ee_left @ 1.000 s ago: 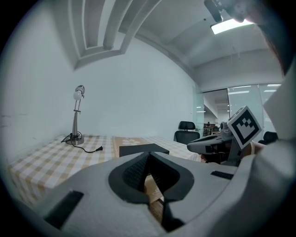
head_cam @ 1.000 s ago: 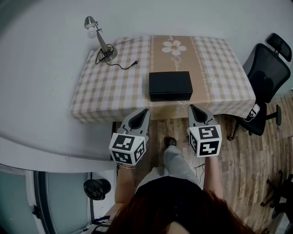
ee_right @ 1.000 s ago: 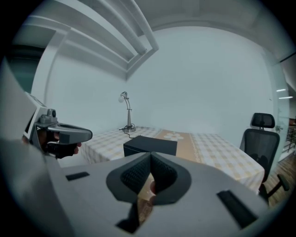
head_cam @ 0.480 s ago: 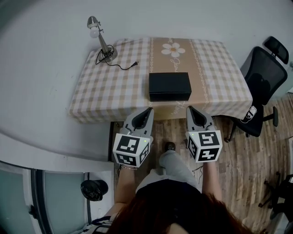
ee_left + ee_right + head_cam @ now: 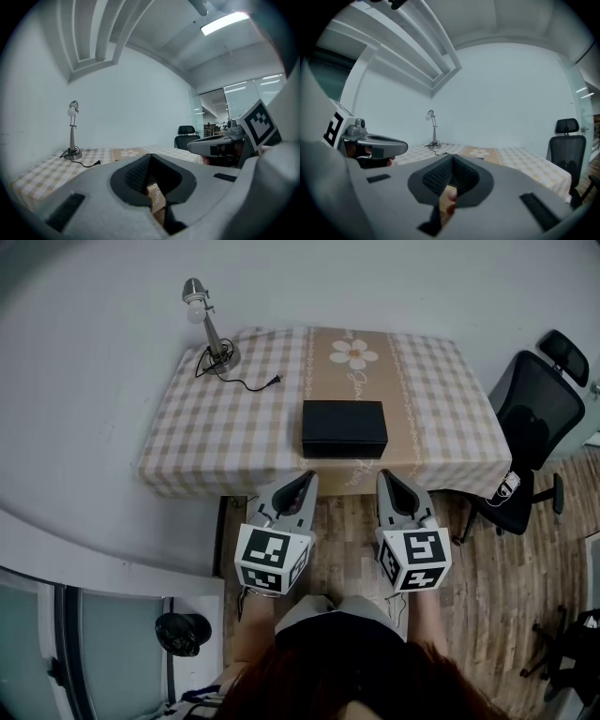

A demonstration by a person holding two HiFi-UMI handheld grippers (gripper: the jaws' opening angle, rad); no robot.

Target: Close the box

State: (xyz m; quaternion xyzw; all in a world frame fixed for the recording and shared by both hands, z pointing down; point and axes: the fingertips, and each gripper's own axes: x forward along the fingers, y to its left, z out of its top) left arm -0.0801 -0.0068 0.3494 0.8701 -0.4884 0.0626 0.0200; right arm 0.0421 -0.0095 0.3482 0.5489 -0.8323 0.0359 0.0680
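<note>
Box lying shut on worktop; left gripper, right gripper hovering short of box, fingers clenched empty, likely nothing needing closing.

We hold the left hand-held gripper and the right hand-held gripper side by side above the wooden plank floor. Both have their jaws together, tips at the near edge of the desk with its checked cloth. Just ahead, between the two, the black rectangular box lies with its lid down, touching neither. Far ahead and left of the left one stands a silver desk lamp, its black cord trailing boxward. A black office chair stands off to the right.
</note>
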